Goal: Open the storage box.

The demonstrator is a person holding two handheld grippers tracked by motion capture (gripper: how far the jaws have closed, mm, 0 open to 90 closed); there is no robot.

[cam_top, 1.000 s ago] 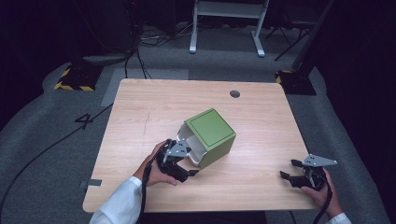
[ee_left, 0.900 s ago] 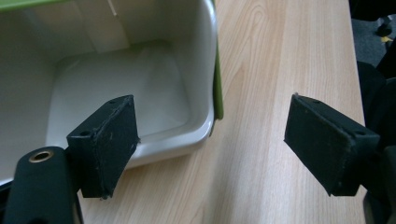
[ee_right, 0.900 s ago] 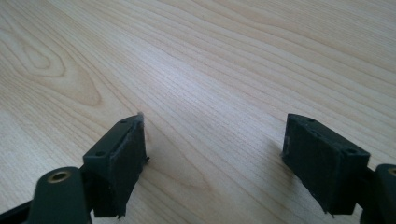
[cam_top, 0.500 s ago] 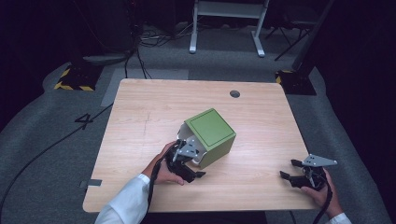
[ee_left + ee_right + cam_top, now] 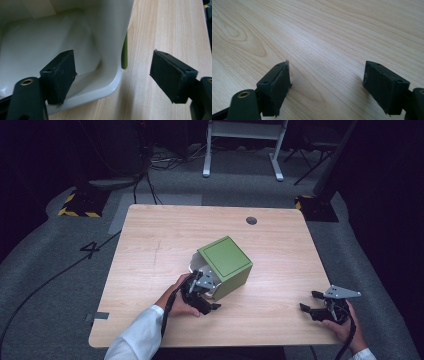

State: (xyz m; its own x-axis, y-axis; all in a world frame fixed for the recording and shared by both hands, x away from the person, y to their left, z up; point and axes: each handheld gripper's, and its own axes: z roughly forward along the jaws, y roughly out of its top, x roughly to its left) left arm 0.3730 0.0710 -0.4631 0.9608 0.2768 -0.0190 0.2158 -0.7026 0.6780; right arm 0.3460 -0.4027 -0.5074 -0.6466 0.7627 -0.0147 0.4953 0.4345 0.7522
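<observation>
A green box (image 5: 226,265) with a pale inside lies on its side in the middle of the wooden table (image 5: 150,245), its open mouth facing the person. My left gripper (image 5: 204,292) is at that mouth and stands open. In the left gripper view its jaws straddle the box's rim (image 5: 110,82): one jaw is inside the pale interior (image 5: 47,47), the other outside over the wood. My right gripper (image 5: 312,302) rests low at the table's near right corner, open, with bare wood (image 5: 324,45) between its jaws.
A small dark round hole (image 5: 251,220) sits near the table's far edge. Beyond the table are grey carpet, cables (image 5: 150,170), a white stand's legs (image 5: 240,150) and yellow-black striped tape (image 5: 79,212).
My left gripper has slid right and forward, up to the box's open mouth, with one jaw now inside the rim. The right gripper has stayed put.
</observation>
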